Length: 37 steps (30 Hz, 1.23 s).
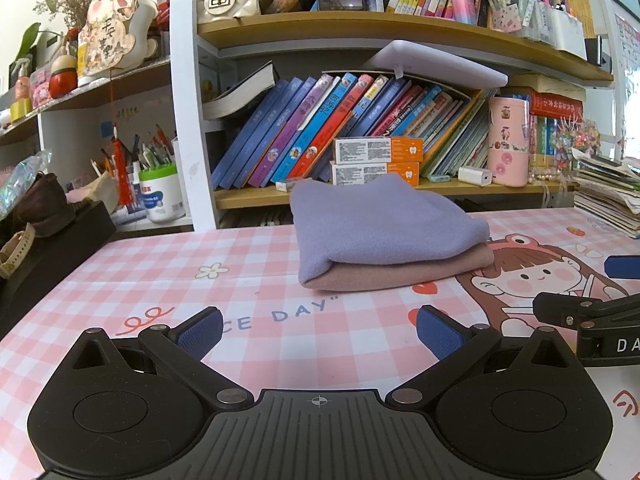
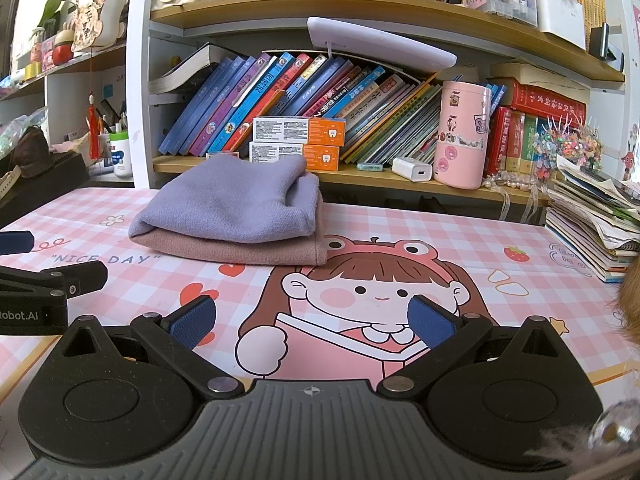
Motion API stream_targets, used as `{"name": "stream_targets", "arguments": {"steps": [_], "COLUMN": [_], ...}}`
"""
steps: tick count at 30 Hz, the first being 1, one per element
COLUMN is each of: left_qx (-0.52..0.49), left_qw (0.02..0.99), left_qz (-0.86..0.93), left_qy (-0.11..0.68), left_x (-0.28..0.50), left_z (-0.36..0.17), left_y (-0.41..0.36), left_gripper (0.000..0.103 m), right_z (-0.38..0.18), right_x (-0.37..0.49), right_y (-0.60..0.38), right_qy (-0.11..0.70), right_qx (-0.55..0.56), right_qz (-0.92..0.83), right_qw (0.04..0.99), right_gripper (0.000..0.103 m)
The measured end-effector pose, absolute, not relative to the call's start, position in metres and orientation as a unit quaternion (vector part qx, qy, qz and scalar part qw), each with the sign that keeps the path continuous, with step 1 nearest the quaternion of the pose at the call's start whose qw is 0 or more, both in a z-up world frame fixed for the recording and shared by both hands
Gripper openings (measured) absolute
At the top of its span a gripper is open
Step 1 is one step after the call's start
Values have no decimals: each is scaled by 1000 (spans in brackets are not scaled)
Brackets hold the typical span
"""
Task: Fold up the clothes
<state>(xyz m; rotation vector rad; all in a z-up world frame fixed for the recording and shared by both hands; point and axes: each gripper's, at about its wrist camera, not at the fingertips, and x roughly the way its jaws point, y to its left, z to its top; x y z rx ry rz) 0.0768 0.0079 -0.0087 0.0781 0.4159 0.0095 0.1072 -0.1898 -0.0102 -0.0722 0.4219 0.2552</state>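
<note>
The folded clothes lay in a small stack on the pink checked table mat: a lilac garment folded on top of a dusty-pink garment, the pink one showing as a band under the lilac along the near edge. In the right wrist view the same stack sat just beyond the frog-hatted cartoon girl printed on the mat, touching the top of her hat, with the "NICE DAY" lettering in front of its left end. Behind the stack stood the bookshelf, with two orange-and-white boxes directly behind the stack.

The left gripper hovered near the stack, its blue pads spread wide and holding nothing. The right gripper was likewise spread wide and empty, its pads over the girl's picture, short of the stack.
</note>
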Motion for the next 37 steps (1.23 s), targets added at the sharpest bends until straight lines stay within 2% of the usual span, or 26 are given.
{"name": "stream_targets", "arguments": {"steps": [37], "left_qx": [43], "left_qw": [978], "left_qz": [8], "left_qy": [206], "left_x": [77], "left_z": [-8], "left_y": [7], "left_gripper": [103], "right_z": [-11], "right_x": [106], "right_y": [-189], "right_qy": [209], "right_qx": [-37], "right_qz": [127], "right_qw": [969], "right_gripper": [103]}}
